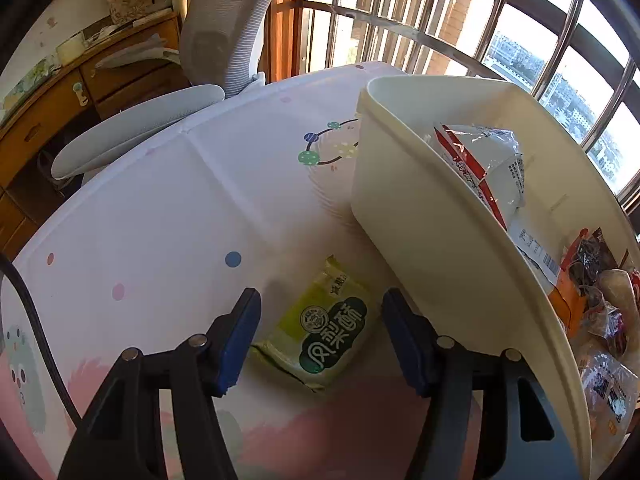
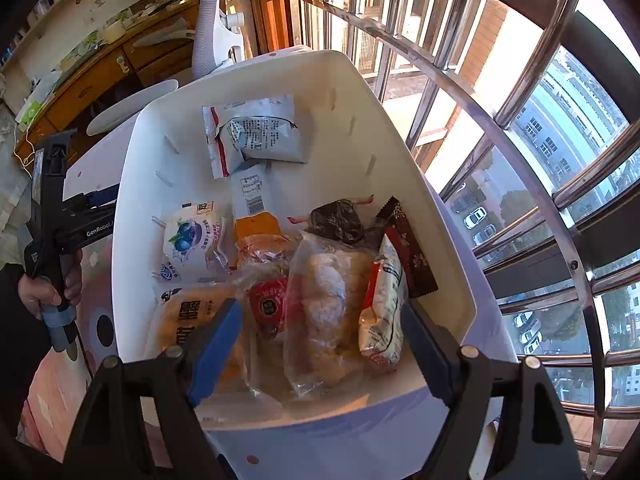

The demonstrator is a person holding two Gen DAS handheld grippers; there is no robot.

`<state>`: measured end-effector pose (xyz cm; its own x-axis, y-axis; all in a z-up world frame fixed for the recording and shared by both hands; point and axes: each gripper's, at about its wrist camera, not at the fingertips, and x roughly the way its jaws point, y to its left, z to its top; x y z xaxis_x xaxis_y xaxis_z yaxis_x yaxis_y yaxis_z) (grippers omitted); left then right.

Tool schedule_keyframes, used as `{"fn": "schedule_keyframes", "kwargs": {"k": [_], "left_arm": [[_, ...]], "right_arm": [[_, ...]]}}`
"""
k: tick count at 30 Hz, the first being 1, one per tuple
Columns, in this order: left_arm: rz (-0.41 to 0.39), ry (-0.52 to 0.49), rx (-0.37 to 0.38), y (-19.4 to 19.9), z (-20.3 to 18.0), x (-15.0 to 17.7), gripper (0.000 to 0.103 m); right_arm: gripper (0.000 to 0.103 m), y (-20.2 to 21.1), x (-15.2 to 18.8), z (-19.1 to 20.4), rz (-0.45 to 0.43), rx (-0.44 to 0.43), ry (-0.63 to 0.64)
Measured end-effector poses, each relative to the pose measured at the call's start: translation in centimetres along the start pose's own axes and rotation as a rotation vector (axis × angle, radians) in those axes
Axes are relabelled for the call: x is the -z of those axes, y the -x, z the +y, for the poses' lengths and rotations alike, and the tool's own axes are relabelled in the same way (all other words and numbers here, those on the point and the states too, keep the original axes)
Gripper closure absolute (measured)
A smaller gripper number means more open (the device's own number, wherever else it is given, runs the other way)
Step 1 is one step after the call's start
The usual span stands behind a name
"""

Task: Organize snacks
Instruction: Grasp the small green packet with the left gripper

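A green and white snack packet (image 1: 326,330) lies flat on the patterned table mat (image 1: 168,216), just left of the white bin (image 1: 420,220). My left gripper (image 1: 320,340) is open, its blue pads on either side of the packet and just above it. In the right wrist view the white bin (image 2: 136,184) holds several snacks: a grey foil pack (image 2: 260,140), a blueberry pack (image 2: 192,240), a clear bag of buns (image 2: 324,300), a dark wrapper (image 2: 408,252). My right gripper (image 2: 324,344) is open and empty over the bin's near end.
A white office chair (image 1: 160,120) stands behind the table, with a wooden desk (image 1: 60,92) further back. Metal window bars (image 2: 540,160) run along the right side. The left gripper and the hand holding it (image 2: 52,260) show left of the bin.
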<state>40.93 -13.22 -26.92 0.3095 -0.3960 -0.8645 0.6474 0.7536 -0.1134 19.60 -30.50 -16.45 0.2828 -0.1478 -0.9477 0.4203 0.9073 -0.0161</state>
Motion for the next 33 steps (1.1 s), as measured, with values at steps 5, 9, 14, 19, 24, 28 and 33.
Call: {"fn": "schedule_keyframes", "kwargs": {"k": [5, 9, 14, 19, 24, 28, 33], "left_arm": [[-0.011, -0.041, -0.008, -0.1, -0.8, 0.2, 0.046], [-0.018, -0.038, 0.010, -0.1, -0.7, 0.4, 0.056], [-0.026, -0.050, 0.017, 0.1, -0.9, 0.6, 0.066], [-0.032, -0.037, -0.005, 0.5, -1.1, 1.2, 0.068], [-0.041, -0.002, -0.039, 1.1, -1.0, 2.0, 0.068], [-0.035, 0.028, -0.053, 1.8, -0.8, 2.8, 0.068], [-0.040, 0.076, -0.083, 3.7, -0.5, 3.9, 0.068]], "right_arm": [[0.021, 0.2, 0.3, -0.2, 0.002, 0.012, -0.009], [0.021, 0.3, 0.5, -0.3, 0.002, 0.019, -0.018], [0.021, 0.6, 1.0, -0.5, 0.002, 0.022, -0.030], [0.021, 1.1, 1.3, -0.7, -0.003, 0.021, -0.044], [0.021, 1.6, 1.8, -0.7, -0.012, 0.016, -0.051], [0.021, 2.0, 2.2, -0.7, -0.021, 0.012, -0.051], [0.021, 2.4, 2.5, -0.8, -0.034, 0.000, -0.046]]}}
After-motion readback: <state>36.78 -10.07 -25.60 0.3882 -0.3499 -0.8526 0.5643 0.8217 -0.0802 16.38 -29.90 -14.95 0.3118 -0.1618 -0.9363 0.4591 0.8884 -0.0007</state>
